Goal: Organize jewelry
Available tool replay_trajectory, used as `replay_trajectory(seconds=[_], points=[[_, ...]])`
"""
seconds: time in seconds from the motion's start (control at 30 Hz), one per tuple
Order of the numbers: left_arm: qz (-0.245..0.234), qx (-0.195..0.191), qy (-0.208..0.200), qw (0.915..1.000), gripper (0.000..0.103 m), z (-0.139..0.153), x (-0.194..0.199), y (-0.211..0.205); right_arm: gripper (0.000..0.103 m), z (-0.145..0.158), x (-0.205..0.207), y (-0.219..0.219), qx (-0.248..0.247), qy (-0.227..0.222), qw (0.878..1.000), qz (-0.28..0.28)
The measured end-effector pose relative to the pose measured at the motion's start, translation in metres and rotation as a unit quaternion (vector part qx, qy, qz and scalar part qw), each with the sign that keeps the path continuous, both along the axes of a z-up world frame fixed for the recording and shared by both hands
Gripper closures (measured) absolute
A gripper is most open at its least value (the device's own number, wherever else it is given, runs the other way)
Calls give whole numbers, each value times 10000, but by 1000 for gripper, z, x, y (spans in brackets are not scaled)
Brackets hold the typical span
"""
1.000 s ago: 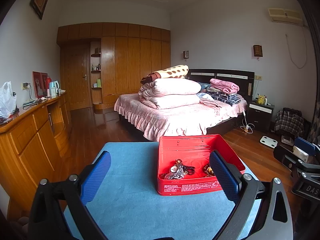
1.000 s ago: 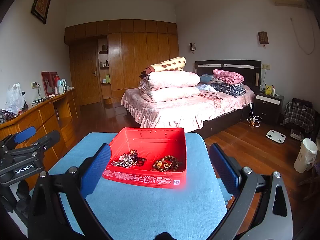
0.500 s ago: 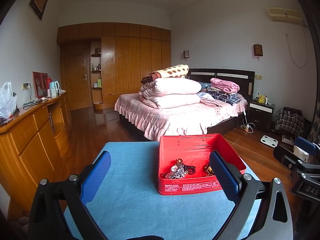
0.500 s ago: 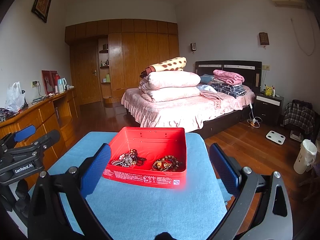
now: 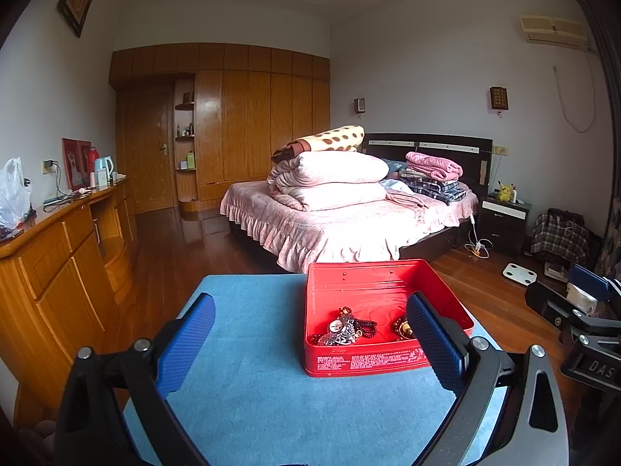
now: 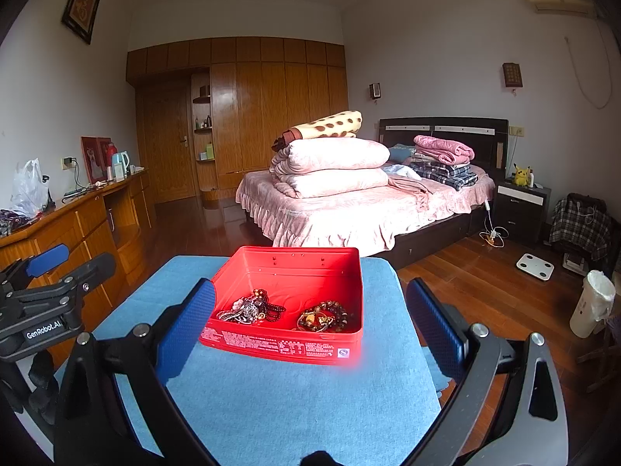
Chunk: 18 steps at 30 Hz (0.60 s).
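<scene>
A red tin box (image 5: 349,365) (image 6: 287,343) stands on a blue cloth-covered table (image 5: 248,388) (image 6: 291,404). Inside lie a tangle of silver and dark bead jewelry (image 5: 343,328) (image 6: 250,308) and a heap of brown bead bracelets (image 5: 401,326) (image 6: 324,316). My left gripper (image 5: 310,345) is open and empty, held above the table in front of the box, to its left. My right gripper (image 6: 310,326) is open and empty, in front of the box. The left gripper also shows at the left edge of the right wrist view (image 6: 42,299), the right gripper at the right edge of the left wrist view (image 5: 578,303).
A bed (image 5: 349,221) with piled quilts stands beyond the table. A wooden sideboard (image 5: 58,256) runs along the left wall. A white bin (image 6: 592,308) and a scale (image 6: 535,266) are on the wood floor at right.
</scene>
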<state>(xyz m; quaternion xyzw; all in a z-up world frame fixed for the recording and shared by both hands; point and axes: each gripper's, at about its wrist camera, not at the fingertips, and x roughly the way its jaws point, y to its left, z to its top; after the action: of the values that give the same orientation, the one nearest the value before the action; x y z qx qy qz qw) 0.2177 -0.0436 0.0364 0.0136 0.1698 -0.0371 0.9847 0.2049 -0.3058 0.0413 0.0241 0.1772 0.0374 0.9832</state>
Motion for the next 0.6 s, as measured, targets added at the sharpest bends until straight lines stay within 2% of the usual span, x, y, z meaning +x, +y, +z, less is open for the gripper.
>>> replay_trajectory(seconds=[0.6], points=[[36, 21, -31, 10000, 6, 0, -6, -3, 7, -1, -2, 0, -16, -6, 10000, -12]])
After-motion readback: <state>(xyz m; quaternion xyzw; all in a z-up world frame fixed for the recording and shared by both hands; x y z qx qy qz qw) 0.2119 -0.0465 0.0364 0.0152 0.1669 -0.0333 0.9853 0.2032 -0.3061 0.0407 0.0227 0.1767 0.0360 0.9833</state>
